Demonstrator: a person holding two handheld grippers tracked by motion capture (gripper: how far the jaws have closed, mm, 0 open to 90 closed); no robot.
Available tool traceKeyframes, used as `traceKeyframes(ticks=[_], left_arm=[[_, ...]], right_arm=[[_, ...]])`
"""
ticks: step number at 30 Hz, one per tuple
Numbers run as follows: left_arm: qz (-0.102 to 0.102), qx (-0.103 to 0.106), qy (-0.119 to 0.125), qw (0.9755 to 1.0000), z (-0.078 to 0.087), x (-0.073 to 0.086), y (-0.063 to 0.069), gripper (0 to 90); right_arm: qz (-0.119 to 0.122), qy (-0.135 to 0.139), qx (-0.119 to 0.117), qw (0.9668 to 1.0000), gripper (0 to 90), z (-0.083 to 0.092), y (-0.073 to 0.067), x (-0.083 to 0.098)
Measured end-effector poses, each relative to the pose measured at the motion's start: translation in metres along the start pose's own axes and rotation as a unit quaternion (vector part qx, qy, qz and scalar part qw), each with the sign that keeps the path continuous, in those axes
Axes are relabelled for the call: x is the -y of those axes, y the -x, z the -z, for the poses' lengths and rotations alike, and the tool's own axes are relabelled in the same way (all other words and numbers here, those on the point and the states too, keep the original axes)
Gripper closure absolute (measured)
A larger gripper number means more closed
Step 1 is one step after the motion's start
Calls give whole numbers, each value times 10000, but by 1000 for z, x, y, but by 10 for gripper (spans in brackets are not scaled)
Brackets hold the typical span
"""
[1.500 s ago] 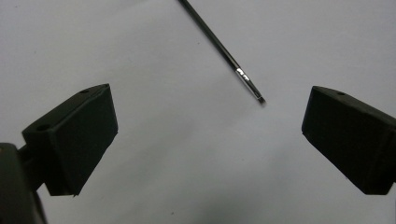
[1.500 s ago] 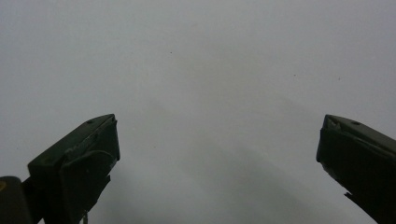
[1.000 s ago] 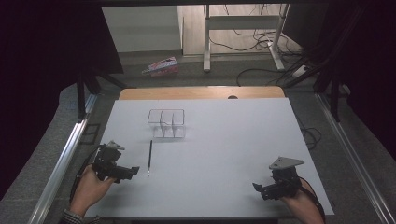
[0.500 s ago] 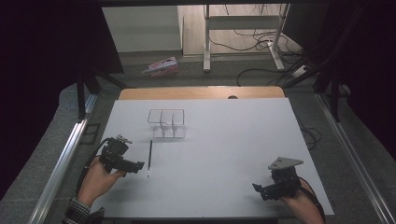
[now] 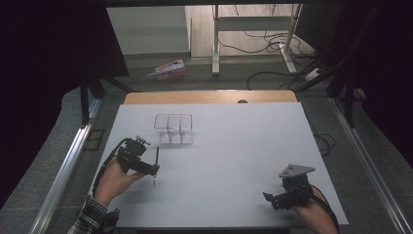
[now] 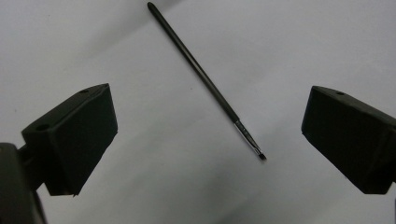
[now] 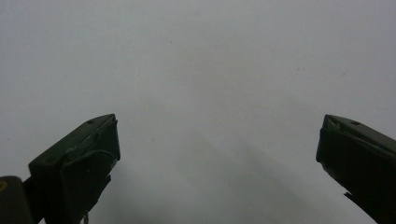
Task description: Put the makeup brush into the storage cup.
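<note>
Hands at the near edge, each around a hand-held gripper. Right hand-held gripper (image 5: pixel 272 199) low at the near right corner of the white surface (image 5: pixel 243 146), grey plate on top, jaws spread wide in its own view (image 7: pixel 217 158) with bare surface between them, holding nothing. Right hand (image 5: pixel 311 209) behind it at the edge. Left hand (image 5: pixel 114 178) farther in on the left, plaid sleeve (image 5: pixel 92 219) at the bottom, cable looping from the left hand-held gripper (image 5: pixel 155 169). Jaws of that one also wide apart in its own view (image 6: pixel 210 135), empty, pointed at a thin black brush (image 6: pixel 205 81) lying flat on the surface between the jaws but touching neither; bristle tip nearer the camera, handle running away up and left. Same brush (image 5: pixel 156 163) in the high view just beside the left gripper's tip, lengthwise toward the far side. Beyond it, near but apart, a clear organizer (image 5: pixel 174 127) with dividers, upright on the surface; contents cannot be told. Farther still, a wooden strip (image 5: pixel 209 96) along the far edge, then floor with a pink box (image 5: pixel 168 69), table legs (image 5: pixel 215 39) and cables (image 5: pixel 272 73).
</note>
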State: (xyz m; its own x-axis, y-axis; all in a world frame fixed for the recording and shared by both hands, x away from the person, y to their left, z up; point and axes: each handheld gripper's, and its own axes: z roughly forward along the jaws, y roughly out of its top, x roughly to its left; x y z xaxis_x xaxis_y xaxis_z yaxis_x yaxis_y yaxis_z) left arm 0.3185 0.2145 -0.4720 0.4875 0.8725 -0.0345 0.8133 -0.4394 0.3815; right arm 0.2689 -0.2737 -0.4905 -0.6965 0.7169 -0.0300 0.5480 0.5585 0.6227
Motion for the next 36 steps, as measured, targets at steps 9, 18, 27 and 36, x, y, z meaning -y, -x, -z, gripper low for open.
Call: traceKeyframes(ticks=[9, 18, 27, 36], left_arm=[[-9, -63, -76, 10000, -8, -12, 3, 68], [-81, -93, -132, 9998, -14, -25, 9, 105], [-47, -138, -220, 9997, -21, -28, 8, 197], [101, -41, -328, 9994, -32, -21, 3, 279]], right_arm=[[20, -48, -28, 10000, 0, -1, -1, 0], [56, -90, -70, 9999, 0, -2, -1, 0], [120, -138, -121, 9998, 2, -3, -3, 0], [144, -165, -134, 9997, 4, -3, -3, 0]])
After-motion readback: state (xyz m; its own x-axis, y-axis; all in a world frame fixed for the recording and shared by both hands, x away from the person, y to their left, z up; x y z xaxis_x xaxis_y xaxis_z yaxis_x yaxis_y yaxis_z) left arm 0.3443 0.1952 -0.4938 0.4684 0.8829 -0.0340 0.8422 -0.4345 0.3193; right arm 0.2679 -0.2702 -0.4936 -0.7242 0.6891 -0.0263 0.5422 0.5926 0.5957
